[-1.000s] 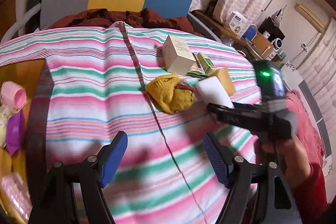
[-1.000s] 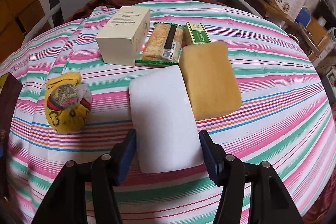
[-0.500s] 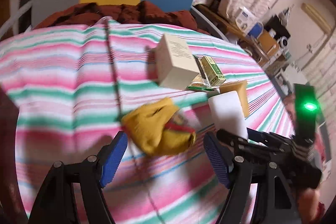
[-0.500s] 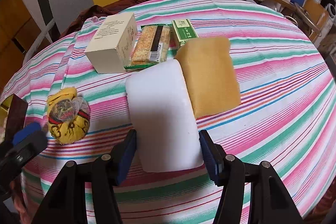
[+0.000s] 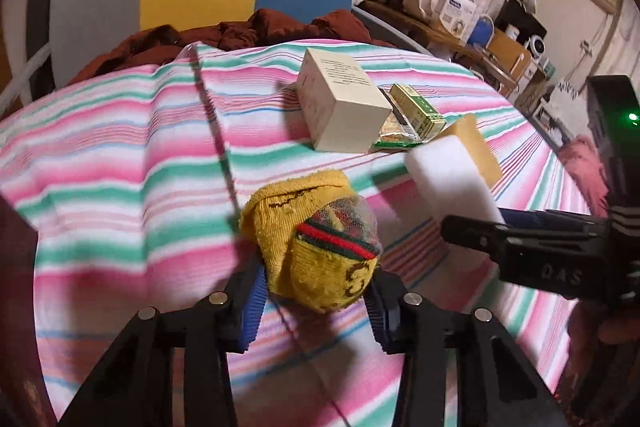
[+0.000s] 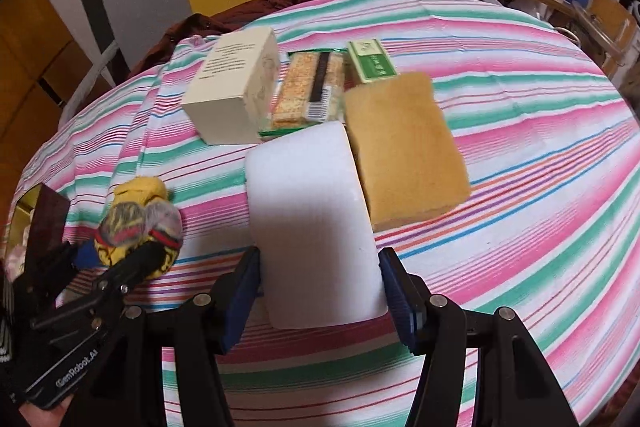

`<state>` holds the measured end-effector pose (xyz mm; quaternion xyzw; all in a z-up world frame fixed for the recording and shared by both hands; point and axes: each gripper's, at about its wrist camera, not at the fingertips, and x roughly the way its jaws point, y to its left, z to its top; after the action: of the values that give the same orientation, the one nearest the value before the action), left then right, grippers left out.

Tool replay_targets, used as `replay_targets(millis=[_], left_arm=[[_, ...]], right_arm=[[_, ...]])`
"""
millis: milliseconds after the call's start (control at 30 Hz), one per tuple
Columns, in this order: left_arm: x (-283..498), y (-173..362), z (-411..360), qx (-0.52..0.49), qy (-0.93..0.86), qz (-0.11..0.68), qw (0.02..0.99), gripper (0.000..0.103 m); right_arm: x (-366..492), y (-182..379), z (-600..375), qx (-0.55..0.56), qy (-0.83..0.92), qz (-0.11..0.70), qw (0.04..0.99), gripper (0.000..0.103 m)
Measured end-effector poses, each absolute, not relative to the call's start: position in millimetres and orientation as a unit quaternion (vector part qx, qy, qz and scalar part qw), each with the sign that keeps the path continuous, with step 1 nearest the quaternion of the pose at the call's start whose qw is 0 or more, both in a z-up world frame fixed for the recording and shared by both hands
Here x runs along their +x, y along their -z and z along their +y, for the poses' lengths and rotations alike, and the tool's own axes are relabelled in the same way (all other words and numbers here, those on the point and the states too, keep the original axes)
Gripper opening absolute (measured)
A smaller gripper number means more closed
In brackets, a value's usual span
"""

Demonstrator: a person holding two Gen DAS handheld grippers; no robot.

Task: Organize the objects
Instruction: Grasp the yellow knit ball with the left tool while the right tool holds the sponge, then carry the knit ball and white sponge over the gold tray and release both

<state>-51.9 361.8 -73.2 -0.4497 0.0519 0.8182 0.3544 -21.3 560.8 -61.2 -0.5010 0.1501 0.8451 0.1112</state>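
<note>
While the rolled yellow knitted sock bundle with a red-and-green band (image 5: 320, 243) is lying on the striped pink, green and white cloth of the counter (image 5: 120, 163), the left claw (image 5: 314, 301) is clamping onto it: a second ago its blue pads stood wide over bare cloth with the bundle well ahead, and its jaws have just been closing, so that the pads are now pressing the bundle's two sides. That is reading as a fresh grasp, so the bundle is probably about to be lifted and sorted; it is not yet raised. Just beside it, the right claw (image 6: 320, 287) is holding the white rectangular foam block (image 6: 312, 219) between its pads, unchanged over the last second. Touching the block's far side is the tan rectangular sponge (image 6: 404, 151), and beyond them the cream cardboard box (image 6: 236, 91), the clear-wrapped cracker packet (image 6: 308, 91) and the small green box (image 6: 372, 65) are sitting in a row.
</note>
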Motion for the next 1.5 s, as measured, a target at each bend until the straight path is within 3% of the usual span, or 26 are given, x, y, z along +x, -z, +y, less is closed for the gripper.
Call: replay_targets(millis=[733,867,1067,1500], left_arm=[[-3.2,21.1,210.4,-0.401,-0.845,-0.051,0.349,0.041],[-7.0,12.8,167.0,-0.391,-0.860,-0.072,0.321,0.041],[-24.3,10.1,98.8,-0.383,-0.881,-0.110,0.256,0.041],[-80.1,17.3,-14.9,-0.386,-0.899,-0.148,0.142,0.041]], right_arm=[[-21.3,51.6,493.8,-0.454,-0.885,0.102,-0.022,0.060],[-19.8,45.0,474.0,-0.453,-0.886,0.086,-0.040,0.060],[-25.0,33.5,432.1,-0.462,-0.872,0.136,-0.089,0.060],[-76.5,-8.2,280.6,-0.457,-0.859,0.105,-0.204,0.060]])
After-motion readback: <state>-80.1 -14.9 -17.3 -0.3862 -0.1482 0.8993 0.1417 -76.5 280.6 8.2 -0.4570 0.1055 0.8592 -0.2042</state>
